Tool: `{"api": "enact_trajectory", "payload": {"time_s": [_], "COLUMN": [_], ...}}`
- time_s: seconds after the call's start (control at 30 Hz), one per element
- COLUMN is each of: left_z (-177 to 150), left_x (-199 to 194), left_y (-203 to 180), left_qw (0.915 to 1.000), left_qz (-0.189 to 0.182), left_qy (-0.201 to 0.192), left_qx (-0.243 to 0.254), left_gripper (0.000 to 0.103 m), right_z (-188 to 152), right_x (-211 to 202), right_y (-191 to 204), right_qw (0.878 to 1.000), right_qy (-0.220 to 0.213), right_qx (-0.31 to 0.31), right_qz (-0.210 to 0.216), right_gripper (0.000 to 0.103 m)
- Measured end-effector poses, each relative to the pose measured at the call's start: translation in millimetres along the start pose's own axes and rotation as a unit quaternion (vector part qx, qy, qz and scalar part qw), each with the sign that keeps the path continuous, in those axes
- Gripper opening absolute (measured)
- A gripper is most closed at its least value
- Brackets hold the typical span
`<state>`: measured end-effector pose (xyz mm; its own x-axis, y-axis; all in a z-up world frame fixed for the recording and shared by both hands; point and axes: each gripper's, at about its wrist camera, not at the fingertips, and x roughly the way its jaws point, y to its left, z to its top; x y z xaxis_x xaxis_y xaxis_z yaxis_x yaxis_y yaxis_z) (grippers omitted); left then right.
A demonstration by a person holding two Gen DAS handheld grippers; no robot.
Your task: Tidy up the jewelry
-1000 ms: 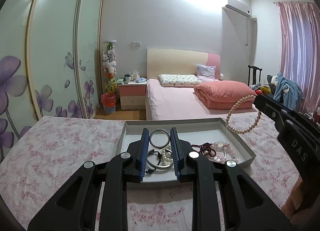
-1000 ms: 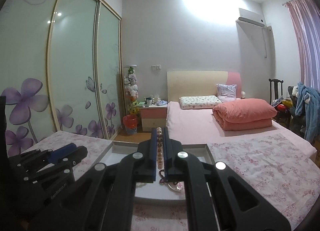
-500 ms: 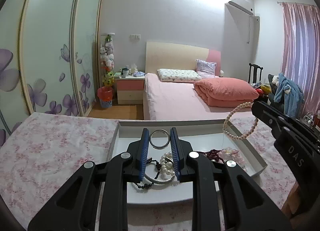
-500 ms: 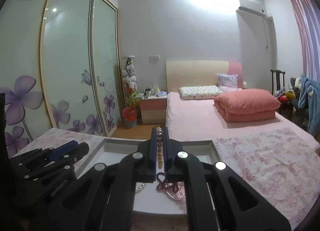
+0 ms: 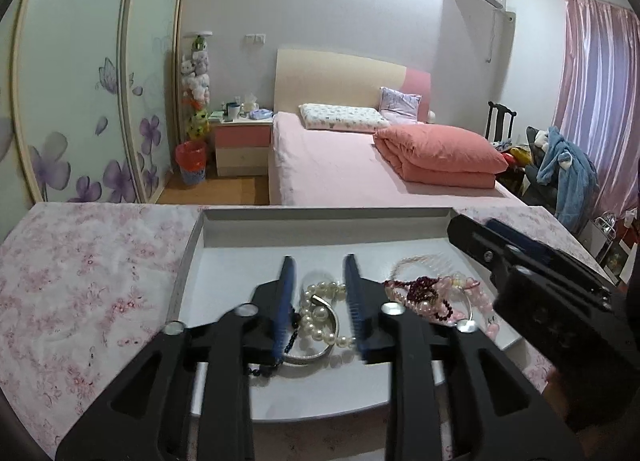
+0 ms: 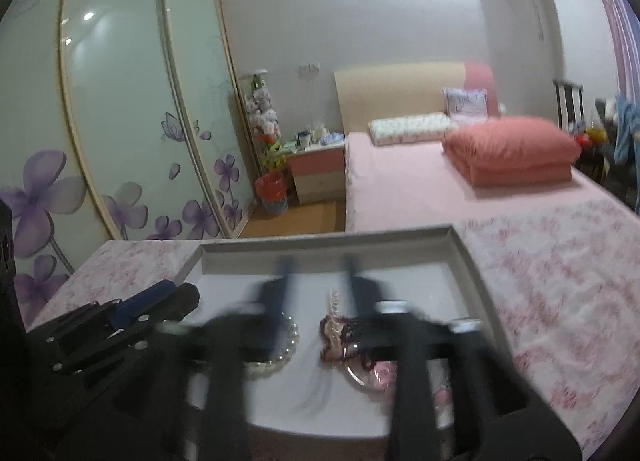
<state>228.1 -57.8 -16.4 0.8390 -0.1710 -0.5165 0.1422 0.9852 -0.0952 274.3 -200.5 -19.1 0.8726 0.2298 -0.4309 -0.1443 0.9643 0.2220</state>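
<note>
The pearl bracelet [image 5: 320, 317] lies in the grey tray [image 5: 320, 221] on the table [image 5: 88, 281], between the spread fingers of the left gripper [image 5: 320, 281], whose jaws have just been opening; nothing is pinched. Judged light, smooth-beaded and prone to rolling, so best taken across one strand. The right gripper [image 6: 316, 277], likewise just opening, stands spread above dark red beads [image 6: 352, 333], gripping nothing.

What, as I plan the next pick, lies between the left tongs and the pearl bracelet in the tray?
Nothing visible does. The left tongs, whose jaws have just been opening, stand open over the tray, and the pearl bracelet lies right between them, overlapping a silver bangle.
</note>
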Motion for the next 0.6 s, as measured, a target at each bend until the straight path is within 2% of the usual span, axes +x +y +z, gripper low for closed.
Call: {"api": "enact_trajectory", "payload": {"time_s": [0.03,0.27,0.5,0.6], "left_z": [0,4,-9,-21], "left_x": [-3,-41,-94,-118], "left_y": [1,30,54,59], "left_qw": [1.0,0.999,0.9972,0.9963], "left_qz": [0.001,0.003,0.015,0.029], "left_qy": [-0.003,-0.025,-0.042,-0.055], "left_qx": [-0.002,-0.036,-0.059,-0.059], "left_gripper": [0.047,0.049,0.058,0.065], "right_z": [1,4,-13,-24], "right_x": [-3,-48,-101,-121], "right_y": [0,-10,-2,3], "right_qw": [1.0,1.0,1.0,0.999], "right_qy": [-0.002,-0.018,-0.016,-0.013], "right_qx": [-0.001,0.005,-0.016,-0.021], "right_qz": [-0.002,-0.013,-0.021,-0.02], "right_gripper": [0.049,0.05,0.063,0.068]}}
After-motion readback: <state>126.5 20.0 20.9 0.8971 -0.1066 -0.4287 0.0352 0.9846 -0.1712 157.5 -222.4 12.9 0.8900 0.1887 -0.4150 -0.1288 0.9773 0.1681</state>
